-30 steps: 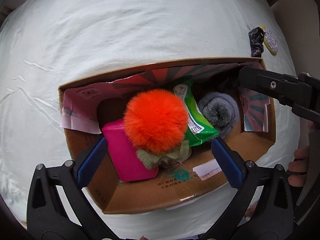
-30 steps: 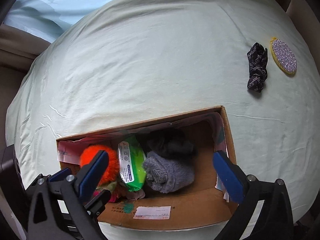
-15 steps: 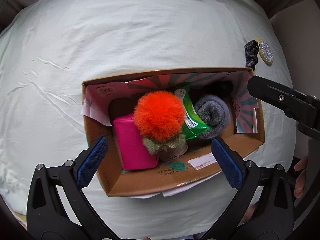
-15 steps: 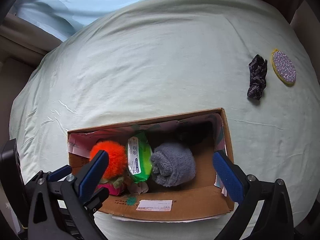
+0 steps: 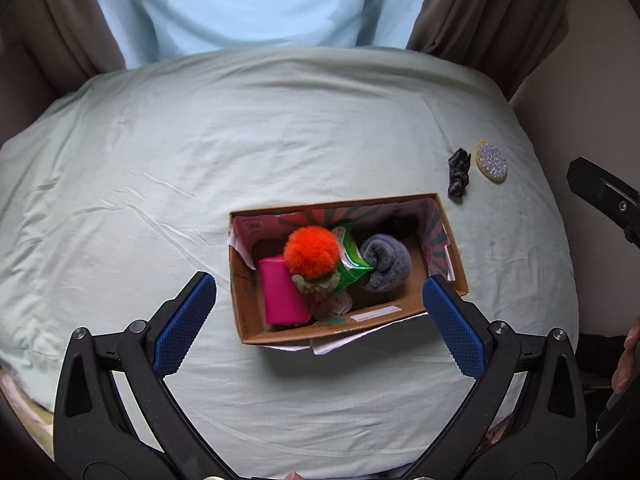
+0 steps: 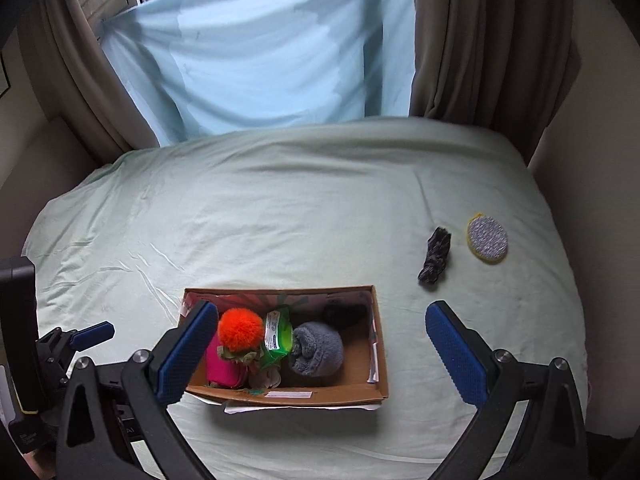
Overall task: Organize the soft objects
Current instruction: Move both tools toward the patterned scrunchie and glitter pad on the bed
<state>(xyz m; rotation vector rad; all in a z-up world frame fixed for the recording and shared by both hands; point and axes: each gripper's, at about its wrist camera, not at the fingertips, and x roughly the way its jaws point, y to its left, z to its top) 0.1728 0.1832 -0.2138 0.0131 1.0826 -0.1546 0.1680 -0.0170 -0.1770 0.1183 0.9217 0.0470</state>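
Eyeing the dark scrunchie [image 6: 435, 255] beside the sponge [image 6: 487, 239]: light and limp, so I'd pinch its bunched middle. Both my left gripper [image 5: 320, 322] and right gripper [image 6: 322, 354] gape wide, empty.

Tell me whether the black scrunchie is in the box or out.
Out: the scrunchie lies on the sheet beside the sponge, beyond the box.

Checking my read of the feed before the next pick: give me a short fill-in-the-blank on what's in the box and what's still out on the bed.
1. The orange pompom sits inside the cardboard ____.
2. The dark scrunchie and the round scrub pad lie on the ____, outside the box.
3. The left gripper and right gripper are both ____.
4. The rolled sock is ____ in colour.

Missing words: box; bed; open; grey
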